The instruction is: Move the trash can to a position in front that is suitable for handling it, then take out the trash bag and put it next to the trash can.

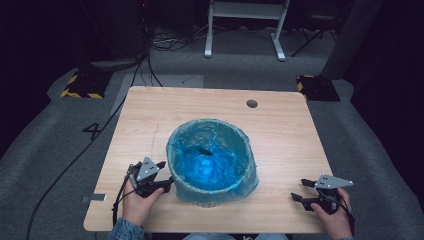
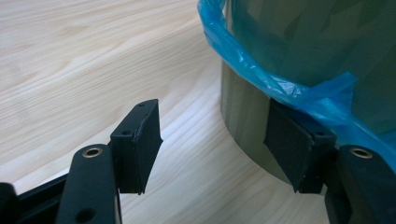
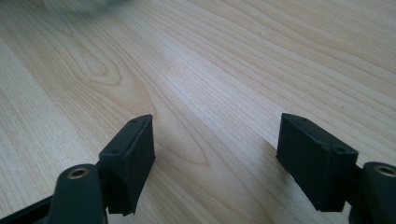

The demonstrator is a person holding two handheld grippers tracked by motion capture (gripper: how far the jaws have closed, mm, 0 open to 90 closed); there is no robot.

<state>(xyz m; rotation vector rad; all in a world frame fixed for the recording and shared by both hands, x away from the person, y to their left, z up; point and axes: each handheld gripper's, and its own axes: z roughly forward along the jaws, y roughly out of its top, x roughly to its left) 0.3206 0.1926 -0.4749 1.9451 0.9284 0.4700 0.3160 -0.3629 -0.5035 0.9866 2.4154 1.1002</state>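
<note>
You can't tell what the small dark thing (image 1: 204, 149) inside the blue bag (image 1: 212, 157) is. The bin (image 2: 247, 126) is cut off at the top edge in your left gripper view, and the bag hides its rim.

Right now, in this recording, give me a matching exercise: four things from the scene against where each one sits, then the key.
Things:
1. left gripper
2. right gripper
3. blue bag
4. grey round insert

Places:
A. set in the tabletop near the far edge
B. open over bare wood at the near right
C. lining the bin at the table's middle
D. open beside the bin's near left wall

Pairs: 1-D, 2-B, 3-C, 4-A
</note>
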